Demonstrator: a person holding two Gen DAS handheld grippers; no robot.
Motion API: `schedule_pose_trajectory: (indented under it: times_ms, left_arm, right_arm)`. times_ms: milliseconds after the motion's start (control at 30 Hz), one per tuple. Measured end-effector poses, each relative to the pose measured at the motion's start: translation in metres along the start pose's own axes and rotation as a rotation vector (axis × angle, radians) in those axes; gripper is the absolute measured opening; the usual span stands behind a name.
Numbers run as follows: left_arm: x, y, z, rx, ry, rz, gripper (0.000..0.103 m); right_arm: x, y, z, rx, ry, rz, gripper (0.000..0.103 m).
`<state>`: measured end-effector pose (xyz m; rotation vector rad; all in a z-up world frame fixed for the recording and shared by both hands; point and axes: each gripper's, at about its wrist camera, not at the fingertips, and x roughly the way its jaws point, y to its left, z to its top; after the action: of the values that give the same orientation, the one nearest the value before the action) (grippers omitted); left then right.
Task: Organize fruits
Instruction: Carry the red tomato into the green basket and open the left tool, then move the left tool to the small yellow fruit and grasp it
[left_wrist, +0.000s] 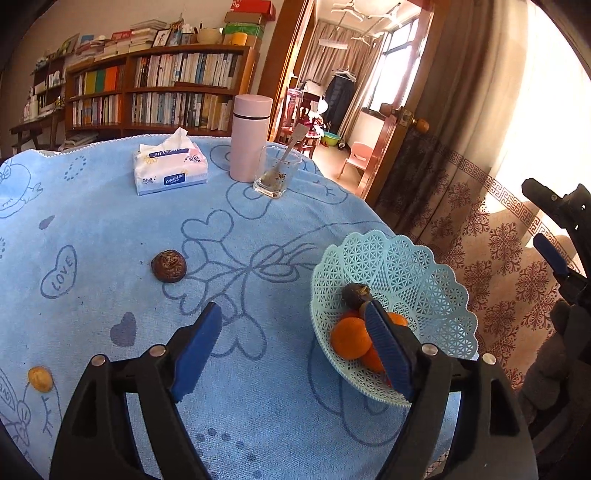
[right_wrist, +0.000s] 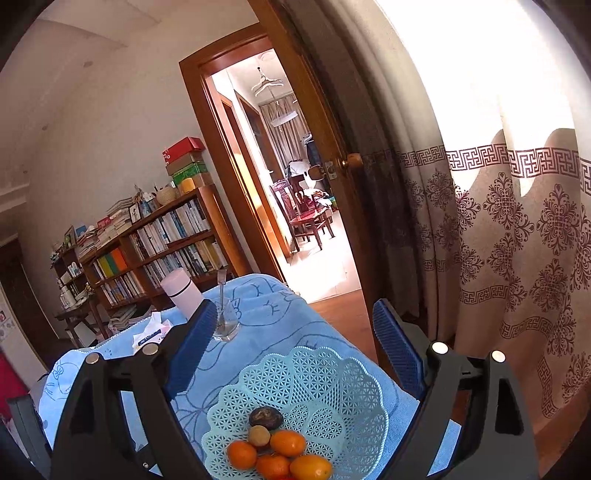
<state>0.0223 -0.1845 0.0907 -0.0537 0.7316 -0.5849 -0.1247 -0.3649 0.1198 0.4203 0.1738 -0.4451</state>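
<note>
Most fruit already sits in the pale-blue lattice plastic basket (right_wrist: 295, 398): small orange citrus fruits (right_wrist: 287, 442) and a dark one. Left on the blue towel-covered surface (left_wrist: 110, 229): a brown wrinkled round fruit (left_wrist: 168, 266) and a small yellow fruit (left_wrist: 40, 378). Left tongs (left_wrist: 295, 350) and right tongs (right_wrist: 291, 354) are spread, empty. Nothing blocks them.

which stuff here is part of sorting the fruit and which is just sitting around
Part of the job:
basket
oranges in it
dark fruit in it
dark round fruit on the cloth
small yellow fruit on the cloth

Just lying about:
tissue pack
pink flask
glass with spoon
bookshelf
</note>
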Motion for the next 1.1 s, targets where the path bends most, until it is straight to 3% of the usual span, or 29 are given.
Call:
schedule_pose_trajectory:
  times_ms: [433, 733, 1100]
  left_arm:
    - [-0.036, 0.039, 0.000, -0.037, -0.060, 0.127, 0.086]
    - [-0.076, 0.094, -0.007, -0.114, -0.105, 0.261, 0.086]
    - [-0.100, 0.165, -0.029, -0.248, -0.087, 0.411, 0.086]
  right_arm:
    - [0.008, 0.025, -0.018, -0.049, 0.079, 0.084, 0.092]
    - [0.012, 0.039, -0.029, -0.067, 0.127, 0.118, 0.092]
    - [0.014, 0.043, -0.035, -0.075, 0.151, 0.135, 0.092]
